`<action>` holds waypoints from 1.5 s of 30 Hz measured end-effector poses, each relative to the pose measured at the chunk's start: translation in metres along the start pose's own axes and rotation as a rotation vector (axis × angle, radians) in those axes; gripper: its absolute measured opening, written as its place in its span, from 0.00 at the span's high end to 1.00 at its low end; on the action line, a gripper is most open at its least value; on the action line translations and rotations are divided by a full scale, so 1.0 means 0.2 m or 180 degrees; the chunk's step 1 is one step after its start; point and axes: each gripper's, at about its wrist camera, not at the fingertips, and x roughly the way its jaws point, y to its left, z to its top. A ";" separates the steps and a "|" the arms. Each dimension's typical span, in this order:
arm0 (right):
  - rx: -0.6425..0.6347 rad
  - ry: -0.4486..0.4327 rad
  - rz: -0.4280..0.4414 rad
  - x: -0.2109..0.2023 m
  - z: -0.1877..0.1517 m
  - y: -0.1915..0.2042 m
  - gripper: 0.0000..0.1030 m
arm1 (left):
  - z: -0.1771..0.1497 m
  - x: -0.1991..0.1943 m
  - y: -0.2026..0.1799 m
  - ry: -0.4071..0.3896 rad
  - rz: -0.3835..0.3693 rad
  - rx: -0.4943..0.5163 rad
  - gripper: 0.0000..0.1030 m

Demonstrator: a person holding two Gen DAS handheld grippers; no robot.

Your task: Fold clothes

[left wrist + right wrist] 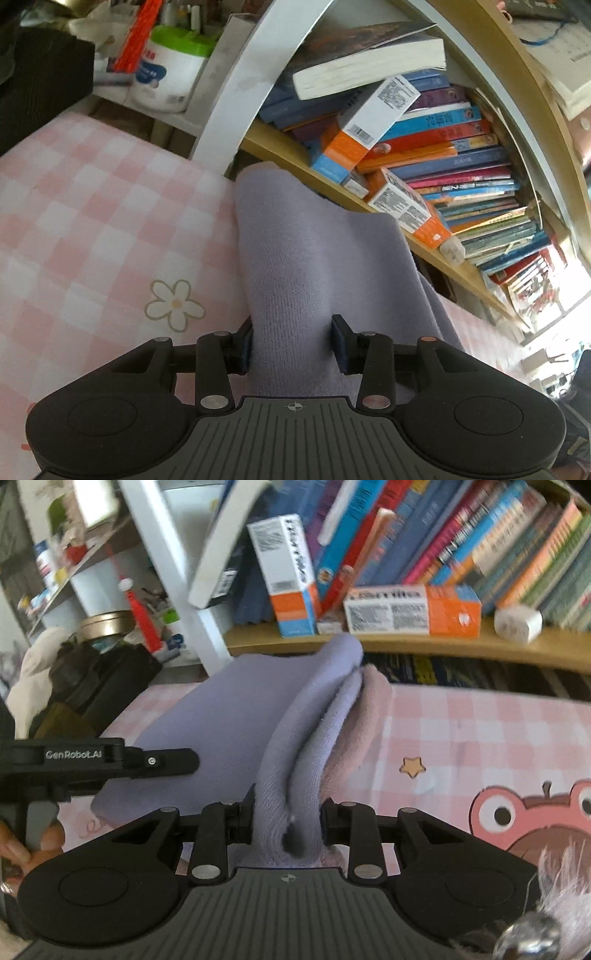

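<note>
Lavender garment point(314, 266) lies on the pink checked sheet point(92, 206), its far edge just below the bookshelf point(436, 258). Left gripper point(293, 345): fingers clamped on a bunched fold of the garment. Right gripper point(287, 821): fingers clamped on a layered, raised ridge of the same garment. Two orange-and-white boxes point(413, 609) stand on the bookshelf, above the garment.

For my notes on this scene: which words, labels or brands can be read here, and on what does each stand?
"GenRobot.AI": on the left hand-held gripper, seen from the right wrist.
Orange and white boxes on the shelf: print too blurred to read.
Book spines: lettering too small to read.
White tub: blue label unreadable.
</note>
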 end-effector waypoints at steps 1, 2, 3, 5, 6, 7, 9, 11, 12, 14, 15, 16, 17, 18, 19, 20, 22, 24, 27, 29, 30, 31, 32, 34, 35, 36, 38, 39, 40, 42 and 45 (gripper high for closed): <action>0.0052 0.0034 -0.0007 0.01 0.00 -0.01 0.71 | 0.00 0.01 0.00 0.0006 0.0003 -0.0013 0.59; 0.0107 0.0071 -0.0012 0.02 0.00 -0.02 0.70 | -0.01 0.01 0.01 0.0010 0.0007 -0.0019 0.58; 0.0156 0.0107 -0.0016 0.03 -0.01 -0.03 0.64 | -0.01 0.01 0.01 0.0009 0.0011 -0.0011 0.55; 0.0216 0.0121 -0.0048 0.03 -0.02 -0.04 0.52 | -0.02 -0.01 -0.01 -0.0010 0.0058 0.0085 0.53; 0.0234 0.0123 -0.0079 0.02 -0.02 -0.04 0.49 | -0.03 -0.02 -0.02 -0.0025 0.0090 0.0153 0.50; 0.0246 0.0124 -0.0116 0.02 -0.03 -0.05 0.43 | -0.04 -0.03 -0.03 -0.0041 0.0132 0.0226 0.47; 0.0228 0.0110 -0.0211 0.00 -0.02 -0.04 0.36 | -0.04 -0.06 -0.07 -0.0087 0.0245 0.0384 0.41; 0.0201 0.0086 -0.0283 -0.04 -0.02 -0.02 0.33 | -0.05 -0.12 -0.12 -0.0193 0.0312 0.0520 0.37; 0.0191 0.0073 -0.0350 -0.06 -0.02 -0.01 0.27 | -0.05 -0.15 -0.14 -0.0244 0.0345 0.0586 0.36; 0.0149 0.0065 -0.0522 -0.10 -0.03 0.02 0.17 | -0.07 -0.20 -0.18 -0.0323 0.0408 0.0719 0.34; 0.0112 0.0077 -0.0612 -0.11 -0.04 0.04 0.17 | -0.09 -0.22 -0.20 -0.0350 0.0450 0.0793 0.31; 0.0064 0.0086 -0.0669 -0.14 -0.05 0.05 0.17 | -0.10 -0.24 -0.22 -0.0378 0.0492 0.0868 0.29; 0.0013 0.0083 -0.0706 -0.16 -0.06 0.07 0.17 | -0.12 -0.26 -0.24 -0.0399 0.0542 0.0935 0.28; -0.0037 0.0073 -0.0742 -0.18 -0.08 0.09 0.16 | -0.14 -0.28 -0.26 -0.0401 0.0599 0.0976 0.25; -0.0071 0.0053 -0.0782 -0.21 -0.09 0.10 0.13 | -0.16 -0.29 -0.27 -0.0389 0.0638 0.0993 0.24; -0.0095 0.0028 -0.0825 -0.23 -0.11 0.12 0.10 | -0.18 -0.31 -0.28 -0.0377 0.0676 0.1010 0.24; -0.0096 -0.0036 -0.0871 -0.29 -0.14 0.13 0.09 | -0.22 -0.34 -0.29 -0.0336 0.0728 0.1006 0.21; -0.0068 -0.0079 -0.0874 -0.34 -0.17 0.15 0.06 | -0.26 -0.36 -0.30 -0.0296 0.0792 0.1003 0.17; -0.0063 -0.0105 -0.0888 -0.39 -0.21 0.16 0.04 | -0.32 -0.40 -0.32 -0.0248 0.0903 0.1018 0.12; -0.0059 -0.0116 -0.0903 -0.42 -0.23 0.17 0.04 | -0.34 -0.42 -0.34 -0.0246 0.0957 0.1050 0.12; -0.0053 -0.0119 -0.0915 -0.43 -0.24 0.18 0.04 | -0.35 -0.43 -0.35 -0.0246 0.0984 0.1066 0.11; -0.0047 -0.0121 -0.0927 -0.44 -0.25 0.18 0.04 | -0.36 -0.44 -0.36 -0.0245 0.1011 0.1082 0.10; -0.0040 -0.0124 -0.0935 -0.46 -0.26 0.18 0.04 | -0.37 -0.45 -0.37 -0.0244 0.1038 0.1097 0.10; -0.0031 -0.0125 -0.0944 -0.48 -0.28 0.19 0.04 | -0.39 -0.47 -0.38 -0.0238 0.1065 0.1116 0.07; -0.0030 -0.0124 -0.0949 -0.49 -0.29 0.20 0.04 | -0.40 -0.48 -0.39 -0.0229 0.1058 0.1113 0.06; -0.0029 -0.0124 -0.0954 -0.50 -0.30 0.20 0.04 | -0.40 -0.48 -0.39 -0.0219 0.1055 0.1105 0.05; -0.0026 -0.0123 -0.0963 -0.51 -0.32 0.21 0.03 | -0.41 -0.50 -0.40 -0.0214 0.1059 0.1090 0.04; -0.0023 -0.0125 -0.0968 -0.52 -0.33 0.22 0.03 | -0.42 -0.51 -0.40 -0.0213 0.1058 0.1085 0.04; -0.0022 -0.0127 -0.0970 -0.53 -0.34 0.22 0.03 | -0.42 -0.51 -0.41 -0.0219 0.1052 0.1084 0.04; -0.0024 -0.0133 -0.0971 -0.55 -0.35 0.23 0.03 | -0.43 -0.52 -0.42 -0.0234 0.1050 0.1087 0.04; -0.0036 -0.0145 -0.0983 -0.56 -0.36 0.24 0.03 | -0.44 -0.53 -0.42 -0.0254 0.1059 0.1107 0.04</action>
